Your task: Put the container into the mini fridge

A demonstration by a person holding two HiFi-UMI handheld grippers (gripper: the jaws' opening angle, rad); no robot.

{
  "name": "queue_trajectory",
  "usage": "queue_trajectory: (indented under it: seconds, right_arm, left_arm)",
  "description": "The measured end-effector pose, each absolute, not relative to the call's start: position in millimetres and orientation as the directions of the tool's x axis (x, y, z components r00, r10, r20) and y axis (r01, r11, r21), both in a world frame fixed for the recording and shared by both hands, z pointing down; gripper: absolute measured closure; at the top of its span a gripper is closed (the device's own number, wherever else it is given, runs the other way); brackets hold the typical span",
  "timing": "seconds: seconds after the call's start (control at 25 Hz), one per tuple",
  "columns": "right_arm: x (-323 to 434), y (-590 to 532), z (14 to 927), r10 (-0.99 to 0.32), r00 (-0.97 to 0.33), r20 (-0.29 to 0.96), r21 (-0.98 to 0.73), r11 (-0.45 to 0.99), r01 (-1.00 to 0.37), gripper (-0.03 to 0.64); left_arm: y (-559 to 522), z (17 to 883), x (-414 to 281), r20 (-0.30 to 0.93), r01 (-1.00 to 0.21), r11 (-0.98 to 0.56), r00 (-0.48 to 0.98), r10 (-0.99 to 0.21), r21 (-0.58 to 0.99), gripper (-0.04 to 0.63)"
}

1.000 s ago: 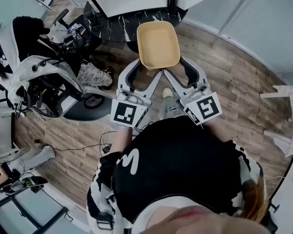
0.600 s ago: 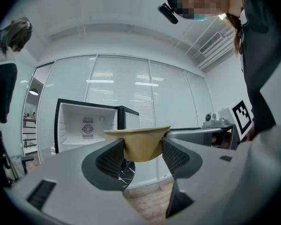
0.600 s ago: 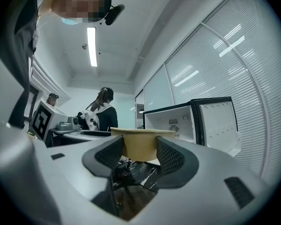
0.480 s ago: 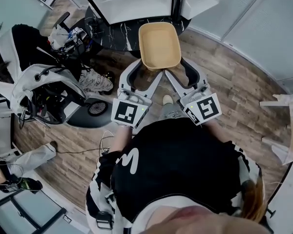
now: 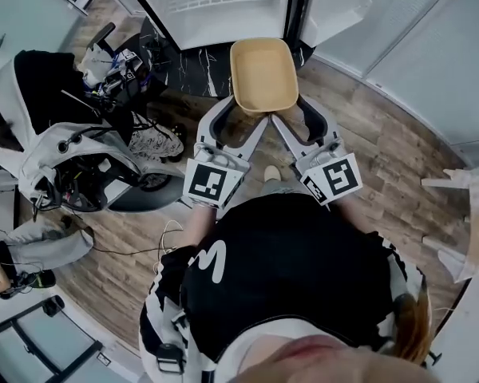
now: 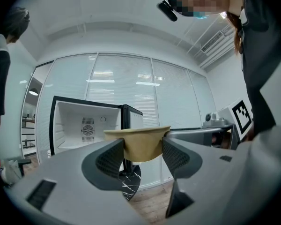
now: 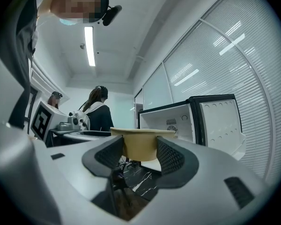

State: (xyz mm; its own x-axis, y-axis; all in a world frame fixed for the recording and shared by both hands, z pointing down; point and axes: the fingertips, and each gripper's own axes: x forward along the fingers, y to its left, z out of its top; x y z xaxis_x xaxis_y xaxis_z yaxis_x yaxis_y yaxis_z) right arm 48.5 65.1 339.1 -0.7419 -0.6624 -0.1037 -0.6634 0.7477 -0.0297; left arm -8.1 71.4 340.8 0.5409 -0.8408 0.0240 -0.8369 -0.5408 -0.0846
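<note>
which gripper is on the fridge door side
The right gripper: the open fridge door hangs on its side; the left gripper holds the container's other corner.

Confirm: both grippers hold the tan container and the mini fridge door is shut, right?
Only the door is wrong: the left gripper and right gripper both hold the container, but the mini fridge door stands open, as the right gripper view shows.

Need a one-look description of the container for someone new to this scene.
Start at the white mini fridge, door open, at the top of the head view. Just before it the container is held up by the left tool and right tool, both shut on its near edge. It's the only tan, shallow, rectangular tub; its surroundings are white, black or wood.
</note>
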Motion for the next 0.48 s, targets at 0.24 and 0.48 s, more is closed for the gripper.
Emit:
queue_trajectory:
  seconds: [0.24,0.48]
  right_arm:
    - [42.6,37.5,334.6,-0.651,-0.752,-0.105,-0.028,0.758,-0.652,0.385]
    - [41.8,14.5,336.1,-0.645,-0.757,-0.100,-0.039,0.763,-0.645,0.385]
  left_arm:
    - [44.6,334.1,-11.6,-0.024,-0.841,-0.538,0.540,-0.842,-0.058,0.337]
    - [22.1,335.1,-12.6,-0.017,-0.847,-0.529,0.531,-0.847,-0.055,0.337]
